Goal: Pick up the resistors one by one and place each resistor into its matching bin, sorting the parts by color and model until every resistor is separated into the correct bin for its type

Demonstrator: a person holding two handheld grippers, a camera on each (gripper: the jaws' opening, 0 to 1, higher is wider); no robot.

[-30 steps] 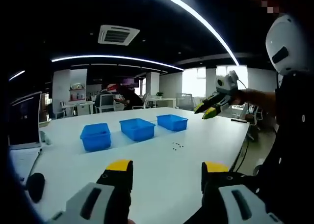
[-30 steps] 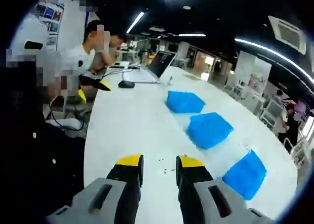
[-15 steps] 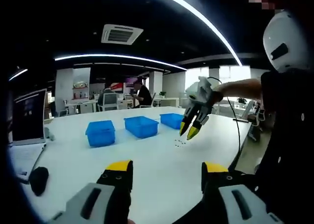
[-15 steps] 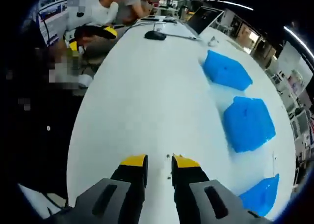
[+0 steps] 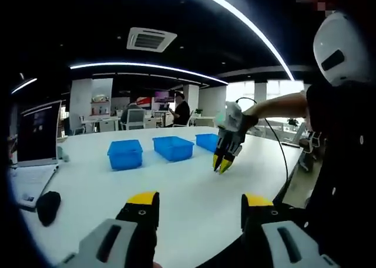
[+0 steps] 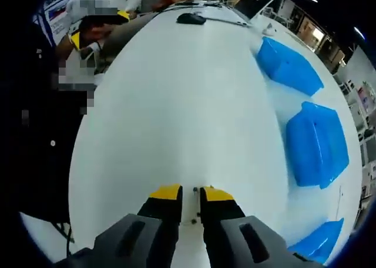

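Tiny dark resistors (image 6: 195, 189) lie on the white table (image 6: 176, 103), right at the tips of my right gripper (image 6: 191, 193). Its yellow-tipped jaws point down at them with only a narrow gap between. From the left gripper view, the right gripper (image 5: 222, 165) stands tip-down on the table in front of the three blue bins (image 5: 125, 154), (image 5: 173, 147), (image 5: 207, 142). My left gripper (image 5: 201, 200) hangs wide open over the near table with nothing in it. The bins (image 6: 317, 144) line the right side of the right gripper view.
A laptop (image 5: 35, 133) and a black mouse (image 5: 47, 204) sit at the table's left end. The person holding the grippers stands at the table's edge (image 5: 346, 162). A cable (image 5: 281, 156) trails from the right gripper. Other people sit at desks far behind.
The right gripper has come down from mid-air to the table over the resistors, and its jaws have narrowed. The left gripper stays open and has hardly moved.
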